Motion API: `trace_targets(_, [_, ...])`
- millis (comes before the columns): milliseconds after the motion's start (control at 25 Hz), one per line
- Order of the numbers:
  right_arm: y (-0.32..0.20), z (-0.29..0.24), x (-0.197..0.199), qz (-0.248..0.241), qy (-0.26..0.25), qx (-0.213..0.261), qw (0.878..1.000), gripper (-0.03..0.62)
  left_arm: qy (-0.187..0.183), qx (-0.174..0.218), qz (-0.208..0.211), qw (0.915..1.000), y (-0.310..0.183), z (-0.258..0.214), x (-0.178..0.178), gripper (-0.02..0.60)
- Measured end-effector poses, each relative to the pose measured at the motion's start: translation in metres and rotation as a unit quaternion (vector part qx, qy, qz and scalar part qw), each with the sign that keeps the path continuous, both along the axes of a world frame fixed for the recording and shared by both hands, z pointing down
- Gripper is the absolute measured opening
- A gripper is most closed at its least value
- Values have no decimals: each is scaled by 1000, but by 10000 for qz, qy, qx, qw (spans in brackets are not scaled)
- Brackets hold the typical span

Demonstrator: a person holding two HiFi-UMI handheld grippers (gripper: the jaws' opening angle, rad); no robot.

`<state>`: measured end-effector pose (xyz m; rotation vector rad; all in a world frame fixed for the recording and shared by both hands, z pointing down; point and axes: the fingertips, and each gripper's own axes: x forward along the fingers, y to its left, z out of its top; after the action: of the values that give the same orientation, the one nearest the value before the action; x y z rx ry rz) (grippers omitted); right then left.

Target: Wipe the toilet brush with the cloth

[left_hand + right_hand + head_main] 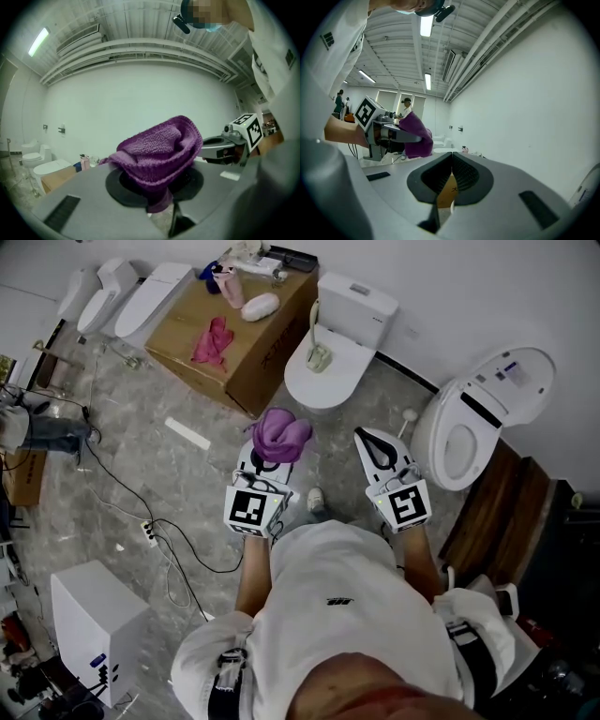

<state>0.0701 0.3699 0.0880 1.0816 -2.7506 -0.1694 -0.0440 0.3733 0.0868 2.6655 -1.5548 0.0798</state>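
A purple knitted cloth (279, 435) (159, 150) is bunched up in my left gripper (271, 450) (157, 187), whose jaws are shut on it and mostly hidden beneath it. My right gripper (368, 435) (451, 159) is beside it, shut, with nothing between its pads. Both point toward a white toilet (352, 371) with a closed lid. A pale, brush-like object (319, 354) lies on that lid; it is too small to tell more. In the right gripper view the cloth (415, 133) shows at the left, held level with my right jaws.
A cardboard box (253, 362) at the back left carries a pink cloth (212, 341) and bottles. Another toilet (469, 427) with a raised lid stands at the right, beside wooden boards (497, 512). Cables (150, 521) trail over the floor, and a white cabinet (94, 624) stands at lower left.
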Motion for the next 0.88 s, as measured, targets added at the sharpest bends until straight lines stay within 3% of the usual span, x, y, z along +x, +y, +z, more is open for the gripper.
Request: trace_targets(880, [-120,27,-33,211,193,-229,9993,-3,7,-269,190,9995,-127,30,-35,97])
